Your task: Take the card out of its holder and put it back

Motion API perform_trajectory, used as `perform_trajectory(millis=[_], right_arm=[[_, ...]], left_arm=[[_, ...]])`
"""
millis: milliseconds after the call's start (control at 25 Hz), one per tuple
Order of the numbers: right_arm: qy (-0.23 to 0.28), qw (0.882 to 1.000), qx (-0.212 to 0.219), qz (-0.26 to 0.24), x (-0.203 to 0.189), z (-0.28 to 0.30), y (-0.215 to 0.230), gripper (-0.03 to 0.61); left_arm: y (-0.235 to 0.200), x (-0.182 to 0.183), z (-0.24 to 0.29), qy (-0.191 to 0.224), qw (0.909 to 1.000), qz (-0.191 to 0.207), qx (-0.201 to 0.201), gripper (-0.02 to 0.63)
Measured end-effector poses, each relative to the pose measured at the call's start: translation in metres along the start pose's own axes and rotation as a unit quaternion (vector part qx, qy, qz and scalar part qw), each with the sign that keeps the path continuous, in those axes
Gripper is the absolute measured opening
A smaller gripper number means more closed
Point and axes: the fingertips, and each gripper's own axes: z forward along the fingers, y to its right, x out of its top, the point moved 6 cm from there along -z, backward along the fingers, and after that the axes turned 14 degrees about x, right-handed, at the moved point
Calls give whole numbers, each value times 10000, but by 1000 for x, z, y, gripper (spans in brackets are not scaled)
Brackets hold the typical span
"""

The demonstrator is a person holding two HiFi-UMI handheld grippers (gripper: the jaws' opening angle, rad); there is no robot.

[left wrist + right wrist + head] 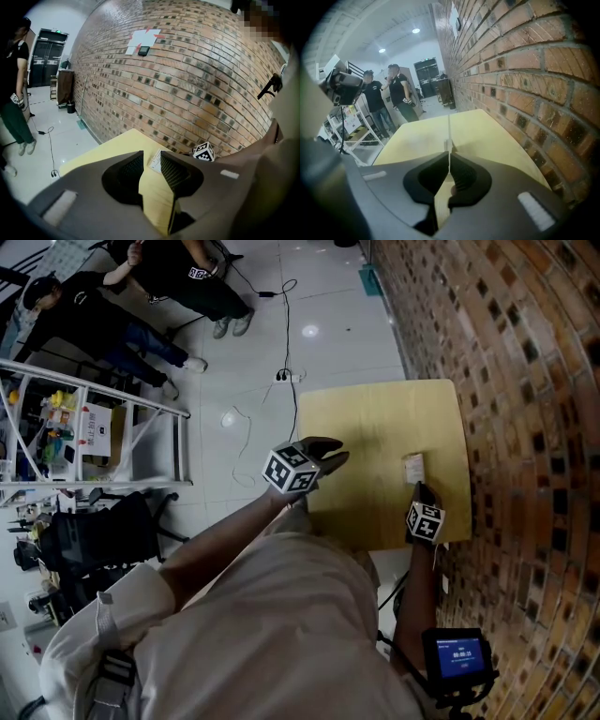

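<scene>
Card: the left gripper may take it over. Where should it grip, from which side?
Probably its free far edge, coming from opposite the right gripper, which is shut on the near edge. The card is thin and held on edge, so jaws must pinch its flat faces.

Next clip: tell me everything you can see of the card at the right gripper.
The card is a small, thin, pale rectangle with faint print on its face; it looks like stiff paper or plastic. It shows edge-on and upright between the shut jaws of the right gripper, which clamp its near end. It sits over the yellow table, near the table's right edge. Whether a holder surrounds it, or its lower edge touches the table, cannot be told.
</scene>
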Motion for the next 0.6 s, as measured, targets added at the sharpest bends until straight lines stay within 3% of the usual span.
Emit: perform_trajectory(millis=[320, 400, 600], right_arm=[[-169, 9997, -130, -114, 1, 2, 0, 17], [-82, 9997, -137, -188, 6, -2, -3, 115], [575, 9974, -407, -161, 36, -30, 0, 161]], left_arm=[[4, -4, 3, -14, 10000, 14, -57, 133], [5, -5, 2, -8, 10000, 17, -79, 133], [5, 2, -2, 106, 9999, 81, -64, 133]])
